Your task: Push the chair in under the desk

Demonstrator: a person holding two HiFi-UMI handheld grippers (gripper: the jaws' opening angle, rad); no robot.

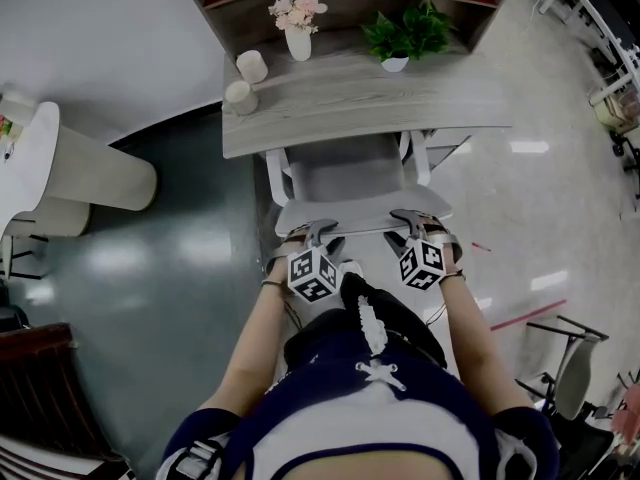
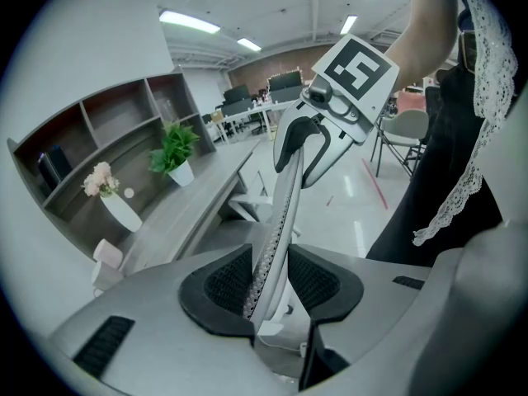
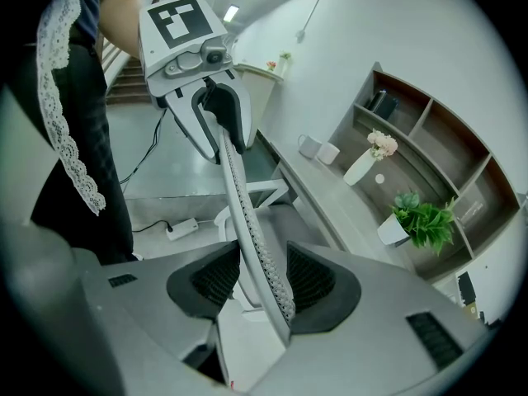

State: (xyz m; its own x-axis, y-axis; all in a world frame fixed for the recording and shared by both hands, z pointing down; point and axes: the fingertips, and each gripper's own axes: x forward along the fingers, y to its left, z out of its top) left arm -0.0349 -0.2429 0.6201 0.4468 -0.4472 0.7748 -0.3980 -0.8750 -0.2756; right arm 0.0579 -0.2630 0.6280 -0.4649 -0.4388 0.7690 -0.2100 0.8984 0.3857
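Chair back (image 1: 362,211) is clamped along its top rim by our left gripper (image 2: 272,280) and right gripper (image 3: 262,280), so we push it squarely under the desk (image 1: 360,108)

We are in an office: a wood-grain surface (image 1: 400,108) beneath open shelving (image 2: 107,134), a potted plant (image 1: 405,36), a vase of flowers (image 1: 298,28), rows of desks with monitors (image 2: 260,101) behind, strip lights (image 2: 190,21) overhead, a glossy floor (image 1: 170,258).

Base of chair (image 1: 350,180) hidden beneath seat, seat front out of sight under desk (image 1: 330,108), shelves (image 1: 250,13) cut by top edge
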